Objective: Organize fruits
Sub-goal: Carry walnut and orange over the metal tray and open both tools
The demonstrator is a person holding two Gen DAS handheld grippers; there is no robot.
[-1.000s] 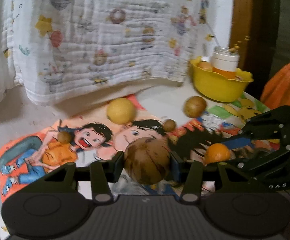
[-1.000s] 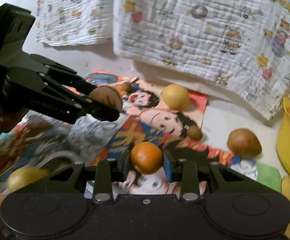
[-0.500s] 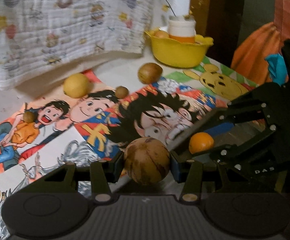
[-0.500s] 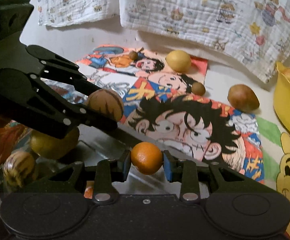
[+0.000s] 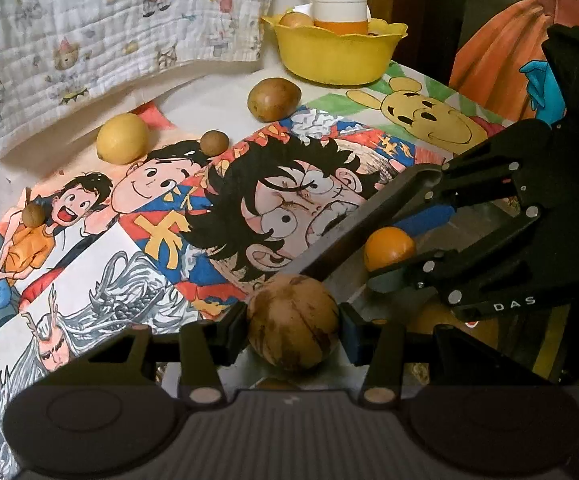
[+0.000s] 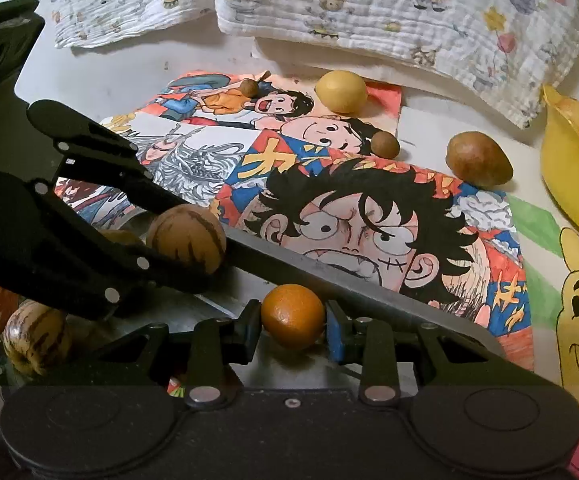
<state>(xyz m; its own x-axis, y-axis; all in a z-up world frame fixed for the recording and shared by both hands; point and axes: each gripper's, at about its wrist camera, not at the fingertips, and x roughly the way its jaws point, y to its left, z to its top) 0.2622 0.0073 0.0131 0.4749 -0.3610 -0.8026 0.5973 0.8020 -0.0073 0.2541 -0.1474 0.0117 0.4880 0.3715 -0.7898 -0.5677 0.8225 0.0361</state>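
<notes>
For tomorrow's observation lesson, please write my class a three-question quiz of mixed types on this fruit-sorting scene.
1. True or false: the left gripper holds the round brown striped fruit.
2. Multiple choice: the right gripper grips A) the yellow lemon-like fruit B) the small round orange fruit C) the brown oval fruit.
3. Fill in: the white jar with an orange band stands in the yellow scalloped plastic ____.

Key: 1 true; 2 B; 3 bowl.
</notes>
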